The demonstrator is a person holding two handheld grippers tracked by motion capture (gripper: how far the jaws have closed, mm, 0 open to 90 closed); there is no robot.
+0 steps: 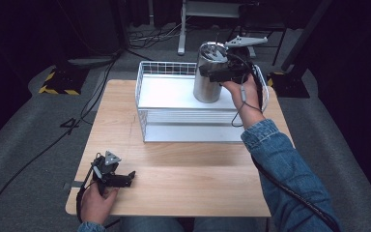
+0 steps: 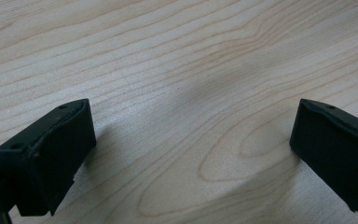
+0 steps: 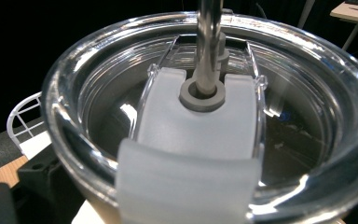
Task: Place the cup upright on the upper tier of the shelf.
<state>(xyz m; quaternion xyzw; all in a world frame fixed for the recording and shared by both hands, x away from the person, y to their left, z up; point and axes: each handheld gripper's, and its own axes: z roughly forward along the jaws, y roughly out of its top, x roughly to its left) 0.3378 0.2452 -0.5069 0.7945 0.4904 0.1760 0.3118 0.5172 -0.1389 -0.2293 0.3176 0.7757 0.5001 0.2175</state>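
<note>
Right gripper (image 1: 221,72) was clamped on the steel tumbler (image 1: 207,82) inside the white wire basket (image 1: 147,92); left gripper (image 1: 125,178) rested released on the wooden counter (image 1: 198,183).

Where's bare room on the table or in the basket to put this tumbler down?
The widest free patch is the wooden table between the wire basket and the near edge, right of the left gripper. The basket's left half is also bare. Its right end is crowded by the steel tumbler, the right gripper and the hand.
</note>
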